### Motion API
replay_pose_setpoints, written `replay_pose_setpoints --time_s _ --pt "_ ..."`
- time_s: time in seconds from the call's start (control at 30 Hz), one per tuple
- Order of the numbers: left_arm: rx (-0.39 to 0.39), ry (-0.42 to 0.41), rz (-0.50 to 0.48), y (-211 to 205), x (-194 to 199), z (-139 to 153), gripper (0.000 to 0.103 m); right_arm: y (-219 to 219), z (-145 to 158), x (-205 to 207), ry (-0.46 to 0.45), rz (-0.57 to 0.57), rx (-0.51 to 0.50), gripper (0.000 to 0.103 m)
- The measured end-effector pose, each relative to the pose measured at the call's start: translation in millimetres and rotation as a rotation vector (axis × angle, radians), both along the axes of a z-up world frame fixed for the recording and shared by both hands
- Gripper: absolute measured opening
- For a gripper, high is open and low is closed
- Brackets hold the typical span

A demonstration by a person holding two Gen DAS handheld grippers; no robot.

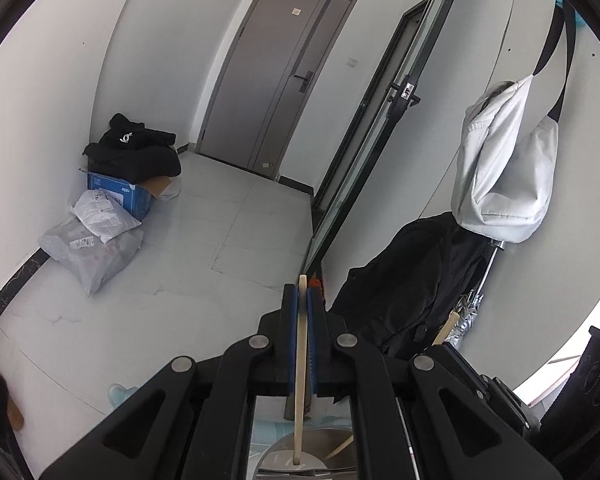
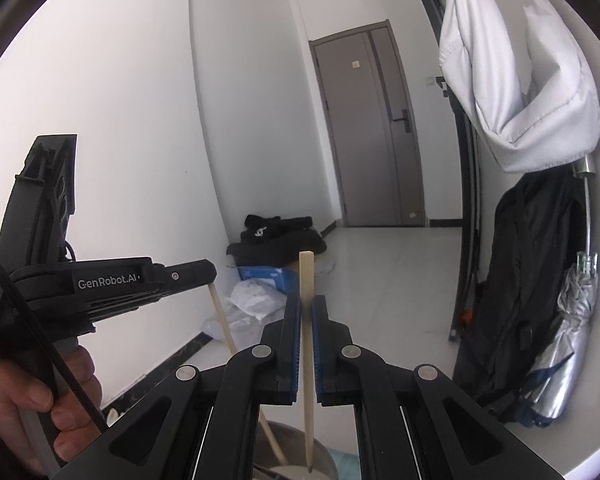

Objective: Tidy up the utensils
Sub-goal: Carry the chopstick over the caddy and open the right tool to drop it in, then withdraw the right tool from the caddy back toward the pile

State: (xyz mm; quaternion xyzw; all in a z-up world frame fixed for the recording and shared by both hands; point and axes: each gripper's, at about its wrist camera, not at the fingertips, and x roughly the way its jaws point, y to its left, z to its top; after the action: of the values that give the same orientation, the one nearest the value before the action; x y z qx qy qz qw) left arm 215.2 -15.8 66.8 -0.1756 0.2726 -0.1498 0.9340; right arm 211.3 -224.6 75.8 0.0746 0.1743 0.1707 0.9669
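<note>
Both tools are up in the air here, each one clamped on a pale wooden chopstick. The left tool (image 1: 303, 300) has its blue pads pressed tight against the left chopstick (image 1: 300, 360), which stands nearly upright between them; its top pokes just above the fingertips and its lower end dips toward a round metal container (image 1: 300, 456) seen below, through the gap in the tool's frame. A second pale stick (image 1: 446, 330) shows just to the right, past the frame.

Over on the right wrist view, the right tool (image 2: 307, 312) is closed narrow on the right chopstick (image 2: 307, 340), also close to vertical, top end well above the pads and the tip reaching down to the rim of the same grey container (image 2: 324, 456). To the left, a person's hand (image 2: 32, 400) grips the handle of the left tool (image 2: 210, 274), and its chopstick (image 2: 224, 320) slants down from the fingertips toward that container.

Behind it all: a grey door (image 2: 372, 128), a white bag (image 2: 516, 80) hanging on the wall above a dark backpack (image 2: 528, 280) and a silver folded umbrella (image 2: 572, 336), and a pile of black clothes (image 1: 134, 152) on a blue box (image 1: 120, 196) on the tiled floor (image 1: 228, 232).
</note>
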Motion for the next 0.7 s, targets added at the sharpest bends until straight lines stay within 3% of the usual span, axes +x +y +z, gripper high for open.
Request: replay_pose_setpoints --time_s 0.13,0.37,0.43,0.5,0.57,0.7 --pt "-0.003 0.02 -0.03 -1 3 -7 0.001 -1 -12 -1 0.021 -0.003 0.011 0.005" --pt "0.029 0.145 -0.104 -8 9 -16 0.005 6 -28 -9 0.106 0.053 -0.026 0.009" --pt "0.04 0.168 -0.082 -6 5 -13 0.02 7 -27 -15 0.117 0.079 -0.031 0.009" --pt "0.048 0.152 -0.051 -1 -3 -7 0.053 7 -23 -23 0.117 0.085 -0.043 0.021" --pt "0.061 0.122 -0.014 5 -16 0 0.065 4 -19 -34 0.113 0.09 -0.042 0.039" --pt "0.096 0.106 0.043 10 -40 14 0.078 -5 -15 -59 0.118 0.063 -0.044 0.046"
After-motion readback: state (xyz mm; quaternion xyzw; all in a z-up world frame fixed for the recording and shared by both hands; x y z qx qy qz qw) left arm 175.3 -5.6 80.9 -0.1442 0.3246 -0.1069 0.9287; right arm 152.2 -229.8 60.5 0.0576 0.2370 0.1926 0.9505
